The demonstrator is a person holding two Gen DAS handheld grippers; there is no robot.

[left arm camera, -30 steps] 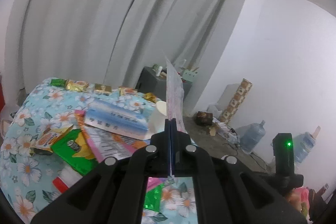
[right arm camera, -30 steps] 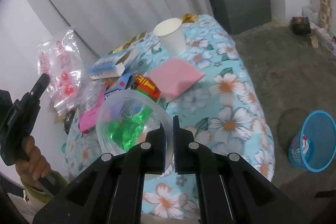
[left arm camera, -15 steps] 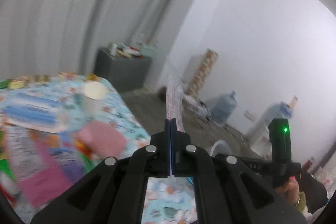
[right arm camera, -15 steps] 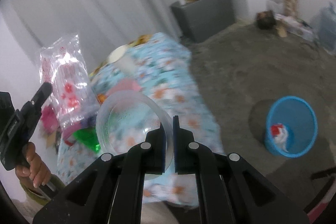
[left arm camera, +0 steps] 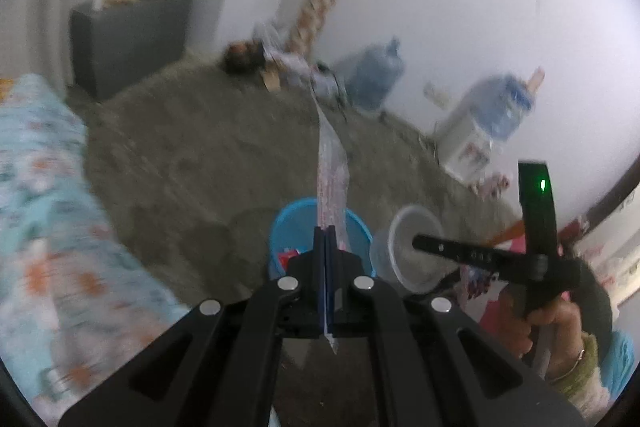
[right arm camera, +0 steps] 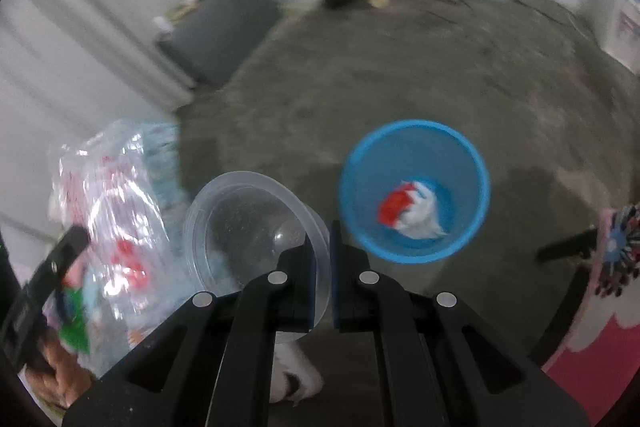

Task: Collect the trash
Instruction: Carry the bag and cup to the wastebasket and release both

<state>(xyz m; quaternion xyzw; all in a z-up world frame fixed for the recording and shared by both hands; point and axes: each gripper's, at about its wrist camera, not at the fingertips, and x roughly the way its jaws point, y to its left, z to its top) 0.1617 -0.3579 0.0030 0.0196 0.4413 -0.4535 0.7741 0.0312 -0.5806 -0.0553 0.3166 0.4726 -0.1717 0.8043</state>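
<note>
I am carrying trash to the blue bin (right arm camera: 414, 191) on the floor: my left claw (left arm camera: 327, 239) pinches a plastic bag (left arm camera: 331, 167), my right claw (right arm camera: 330, 231) pinches a clear cup (right arm camera: 256, 223), and next I must hold both over the bin and let go.

The clear plastic bag (right arm camera: 116, 227) looked thin, crinkled and glossy, with red print on it. The round container (right arm camera: 256, 239) was translucent plastic, smooth and slightly cloudy. The blue bin (right arm camera: 414, 191) looked like smooth plastic with a dull sheen, and inside lay crumpled red and white scraps (right arm camera: 408, 213). The floor (right arm camera: 380, 75) was rough, matt grey. A flowered cloth (left arm camera: 52, 227) covered the surface. The fingers (right arm camera: 320, 283) were matt black plastic.
</note>
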